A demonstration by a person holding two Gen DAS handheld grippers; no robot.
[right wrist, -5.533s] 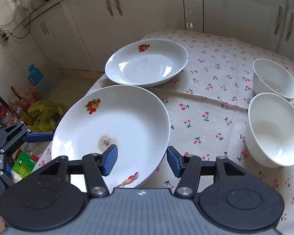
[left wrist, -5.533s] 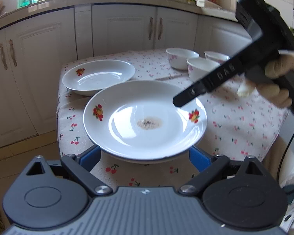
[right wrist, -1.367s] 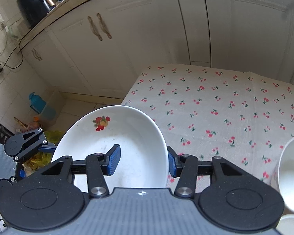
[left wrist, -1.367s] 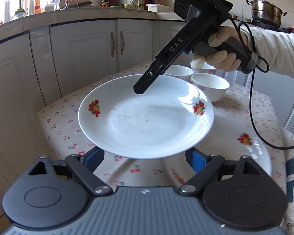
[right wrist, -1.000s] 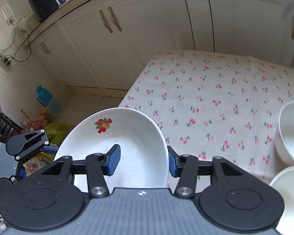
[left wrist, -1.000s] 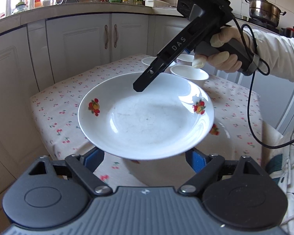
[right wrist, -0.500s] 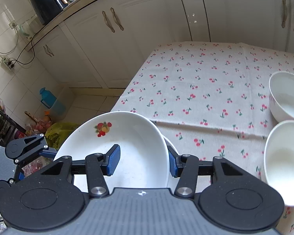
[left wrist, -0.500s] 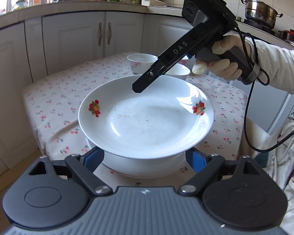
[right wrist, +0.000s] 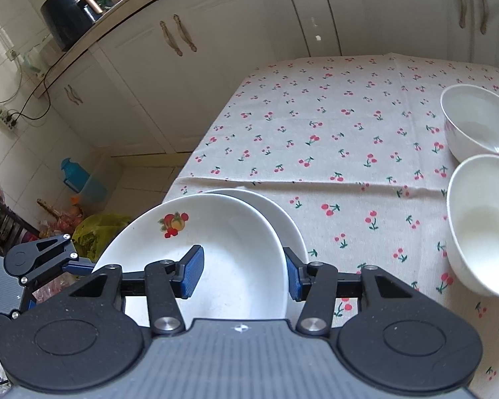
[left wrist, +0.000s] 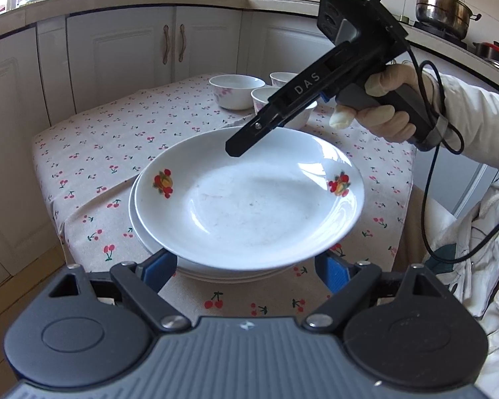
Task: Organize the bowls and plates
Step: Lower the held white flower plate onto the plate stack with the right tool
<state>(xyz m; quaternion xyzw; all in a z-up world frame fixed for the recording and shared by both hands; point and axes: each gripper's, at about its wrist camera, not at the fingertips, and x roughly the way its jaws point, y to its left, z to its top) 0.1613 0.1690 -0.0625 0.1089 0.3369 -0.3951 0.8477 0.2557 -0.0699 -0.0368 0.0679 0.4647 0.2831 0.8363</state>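
A white deep plate with fruit prints (left wrist: 249,199) (right wrist: 216,249) hangs just over a second plate (left wrist: 134,219) (right wrist: 282,219) that lies on the cherry-print tablecloth (left wrist: 116,139) near the front corner. It sits slightly off-centre from the lower plate, and I cannot tell whether they touch. My left gripper (left wrist: 246,267) (right wrist: 80,266) reaches under it, jaws wide around its underside, pads hidden by the rim. On the far rim my right gripper (right wrist: 243,276) (left wrist: 239,146) is shut, one pad inside and one outside.
Three white bowls (left wrist: 236,91) (right wrist: 479,119) (right wrist: 482,219) stand close together at the far right of the table. White cabinets (left wrist: 123,53) line the back. A gloved hand (left wrist: 386,116) and cable are on the right. A blue jug (right wrist: 80,179) and bags lie on the floor.
Both grippers have carried the held plate down and across until it is over the lower plate. The bowls have come closer in the right wrist view. Neither grip has changed.
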